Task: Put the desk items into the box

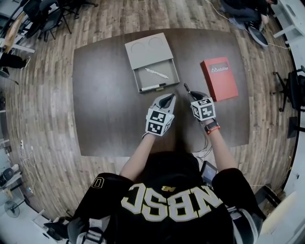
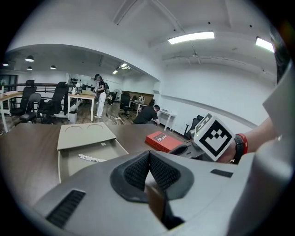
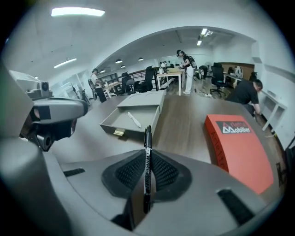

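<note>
A grey box (image 1: 137, 49) with its lid slid back stands at the table's far middle; a white pen (image 1: 157, 73) and a dark marker (image 1: 153, 87) lie in its open tray (image 3: 120, 124). My right gripper (image 1: 195, 95) is shut on a black pen (image 3: 147, 161), whose tip (image 1: 186, 86) points toward the box. That gripper hovers just right of the tray's near corner. My left gripper (image 1: 167, 101) sits beside it, jaws together with nothing between them (image 2: 148, 169). A red book (image 1: 218, 78) lies on the table to the right.
The brown table (image 1: 109, 114) stands on a wood floor. Office chairs (image 1: 47, 19) stand at the far left, and a person crouches at the far right (image 1: 245, 12). More desks and people show far off in both gripper views.
</note>
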Demonstrator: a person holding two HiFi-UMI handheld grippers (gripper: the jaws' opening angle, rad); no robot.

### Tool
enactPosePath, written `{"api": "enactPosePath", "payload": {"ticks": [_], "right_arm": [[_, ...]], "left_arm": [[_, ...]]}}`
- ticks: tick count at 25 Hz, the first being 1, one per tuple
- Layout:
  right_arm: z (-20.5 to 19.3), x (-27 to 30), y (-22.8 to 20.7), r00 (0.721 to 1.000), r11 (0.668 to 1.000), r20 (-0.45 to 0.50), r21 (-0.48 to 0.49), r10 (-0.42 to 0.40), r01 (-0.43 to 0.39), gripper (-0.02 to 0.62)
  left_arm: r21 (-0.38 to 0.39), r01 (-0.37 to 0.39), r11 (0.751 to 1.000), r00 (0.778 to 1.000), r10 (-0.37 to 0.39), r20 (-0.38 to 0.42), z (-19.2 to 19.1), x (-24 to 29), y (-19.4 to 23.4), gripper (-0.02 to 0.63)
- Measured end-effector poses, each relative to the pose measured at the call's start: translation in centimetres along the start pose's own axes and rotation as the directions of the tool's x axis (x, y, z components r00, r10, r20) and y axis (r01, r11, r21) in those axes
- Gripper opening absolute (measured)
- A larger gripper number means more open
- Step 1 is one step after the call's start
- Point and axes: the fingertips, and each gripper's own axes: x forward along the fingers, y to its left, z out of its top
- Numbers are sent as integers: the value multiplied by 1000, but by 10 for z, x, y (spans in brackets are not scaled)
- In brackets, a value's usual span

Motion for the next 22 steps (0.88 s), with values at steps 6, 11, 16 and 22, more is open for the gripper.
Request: {"api": "enactPosePath", "payload": {"ticks": [6, 11, 16, 22], "right_arm": [[44, 11, 39, 995, 987, 16, -131, 100, -97, 52], [74, 30, 67, 986, 963, 9, -217, 165, -159, 52], [100, 51, 82, 977, 932, -3, -297, 215, -206, 52], [126, 86, 110, 965, 885, -48, -389, 257, -255, 52]], "left_arm": [[-30, -52, 998, 998, 52, 18, 3, -11, 21, 15], [-59, -105, 993, 994, 107, 30, 4, -23, 44, 15], [-90, -163, 983, 985, 167, 46, 8, -30, 64, 17], [-140, -221, 965, 971, 231, 58, 7, -46, 96, 15]]}}
